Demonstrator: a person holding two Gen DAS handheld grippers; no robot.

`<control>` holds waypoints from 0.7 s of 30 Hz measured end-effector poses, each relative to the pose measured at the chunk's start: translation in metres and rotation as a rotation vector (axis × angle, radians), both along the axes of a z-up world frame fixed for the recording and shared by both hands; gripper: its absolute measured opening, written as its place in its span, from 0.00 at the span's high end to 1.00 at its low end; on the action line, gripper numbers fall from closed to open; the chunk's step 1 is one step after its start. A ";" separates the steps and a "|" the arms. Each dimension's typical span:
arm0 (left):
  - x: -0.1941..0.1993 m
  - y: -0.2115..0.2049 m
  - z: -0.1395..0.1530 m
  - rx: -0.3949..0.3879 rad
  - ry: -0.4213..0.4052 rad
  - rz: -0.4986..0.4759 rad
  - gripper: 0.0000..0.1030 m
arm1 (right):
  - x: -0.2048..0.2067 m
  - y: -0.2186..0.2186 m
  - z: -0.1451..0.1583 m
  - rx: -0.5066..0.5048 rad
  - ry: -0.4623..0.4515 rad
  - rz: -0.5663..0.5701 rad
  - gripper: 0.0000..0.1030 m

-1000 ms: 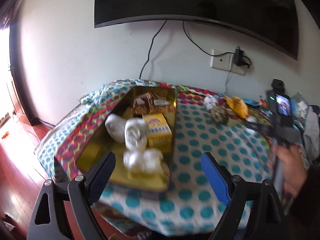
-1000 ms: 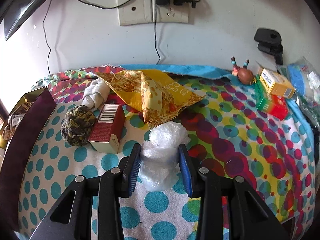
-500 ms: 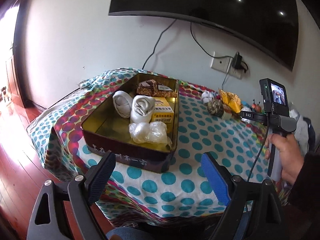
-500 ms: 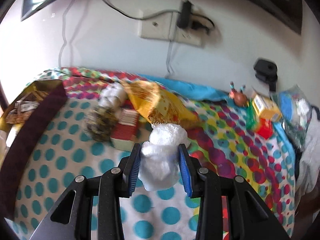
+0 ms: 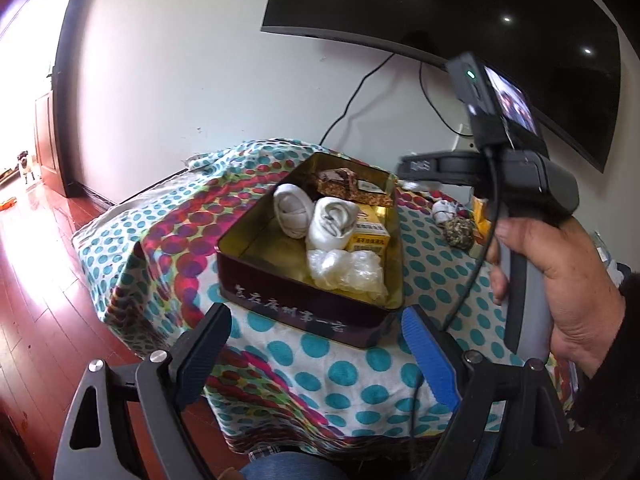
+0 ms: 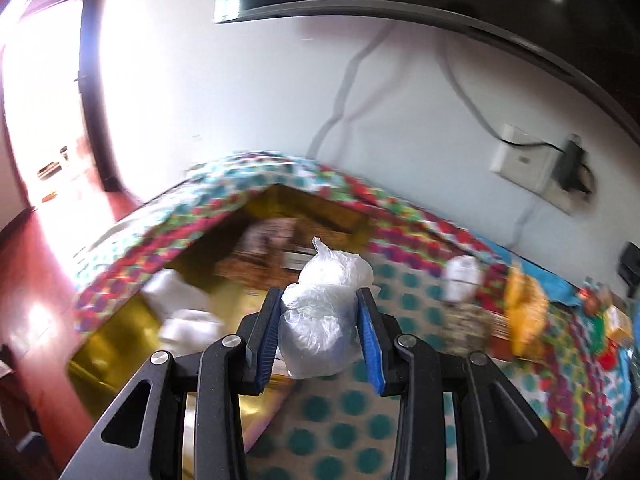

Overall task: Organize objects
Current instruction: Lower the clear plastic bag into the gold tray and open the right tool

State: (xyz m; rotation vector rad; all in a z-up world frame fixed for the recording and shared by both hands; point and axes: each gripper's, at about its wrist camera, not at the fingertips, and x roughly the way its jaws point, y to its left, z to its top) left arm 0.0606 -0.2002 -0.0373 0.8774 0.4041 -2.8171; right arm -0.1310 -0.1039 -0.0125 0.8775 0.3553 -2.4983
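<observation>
A dark tin box with a gold inside stands on the dotted tablecloth. In it lie two rolled white socks, a yellow carton, a brown packet and a crumpled clear bag. My left gripper hangs open just in front of the tin, nothing between its fingers. My right gripper is shut on a crumpled clear plastic bag, held in the air above the tin. In the left wrist view a hand holds the right gripper's handle beside the tin.
A white sock roll, a brown knitted ball and a yellow bag lie on the cloth right of the tin. A dark TV and a wall socket are on the wall. Red wooden floor lies left.
My right gripper lifted the plastic bag off the cloth and swung left until it hangs over the tin. The left gripper drew back a little, and the tin now sits farther from it.
</observation>
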 end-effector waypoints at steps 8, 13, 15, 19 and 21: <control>-0.002 -0.009 -0.006 0.026 -0.007 0.014 0.13 | 0.013 -0.040 -0.022 0.009 -0.092 0.161 0.67; -0.001 -0.012 -0.007 0.037 -0.005 0.031 0.13 | 0.018 -0.053 -0.037 0.037 -0.124 0.248 0.67; -0.002 -0.012 -0.008 0.034 -0.010 0.033 0.13 | 0.025 -0.058 -0.038 0.040 -0.138 0.303 0.66; -0.005 -0.011 -0.011 0.030 -0.024 0.030 0.13 | 0.040 -0.071 -0.039 0.090 -0.108 0.387 0.66; -0.005 -0.010 -0.012 0.027 -0.026 0.029 0.13 | 0.038 -0.075 -0.043 0.173 -0.012 0.318 0.66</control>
